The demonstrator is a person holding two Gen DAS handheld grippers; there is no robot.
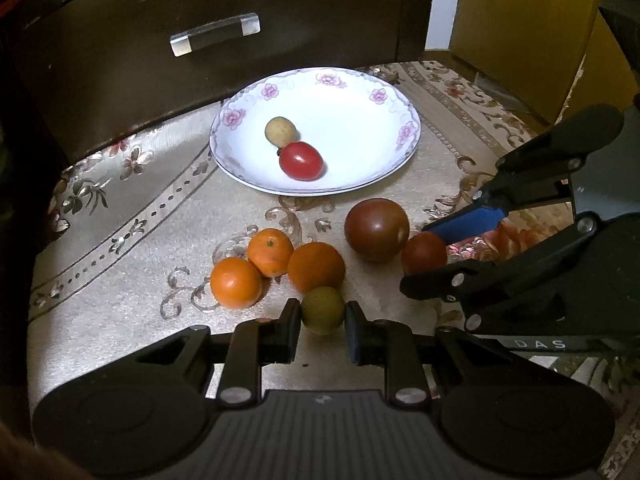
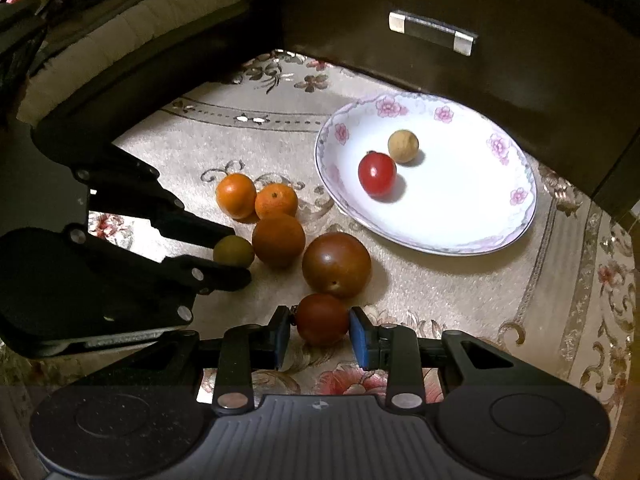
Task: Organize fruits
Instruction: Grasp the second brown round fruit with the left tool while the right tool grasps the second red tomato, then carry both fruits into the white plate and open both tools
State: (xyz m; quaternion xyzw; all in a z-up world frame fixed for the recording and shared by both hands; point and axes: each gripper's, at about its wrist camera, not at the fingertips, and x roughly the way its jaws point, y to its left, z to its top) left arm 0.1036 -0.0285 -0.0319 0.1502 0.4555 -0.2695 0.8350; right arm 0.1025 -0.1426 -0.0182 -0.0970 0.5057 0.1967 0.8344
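A white flowered plate (image 1: 360, 92) (image 2: 480, 216) holds a red cherry tomato (image 1: 301, 160) (image 2: 376, 174) and a small tan round fruit (image 1: 281, 131) (image 2: 403, 146). On the cloth lie three oranges (image 1: 316, 266) (image 2: 278, 240), a large dark tomato (image 1: 376, 229) (image 2: 336, 265), a small dark red tomato (image 1: 423, 253) (image 2: 322, 319) and a small green fruit (image 1: 322, 309) (image 2: 233, 251). My left gripper (image 1: 322, 320) (image 2: 236, 250) is closed around the green fruit. My right gripper (image 2: 320, 330) (image 1: 420, 254) is closed around the small dark tomato.
A dark drawer front with a clear handle (image 1: 215, 34) (image 2: 432, 34) stands right behind the plate. The patterned cloth (image 1: 120, 240) covers the surface. A yellow wall (image 1: 520, 20) is at the far right.
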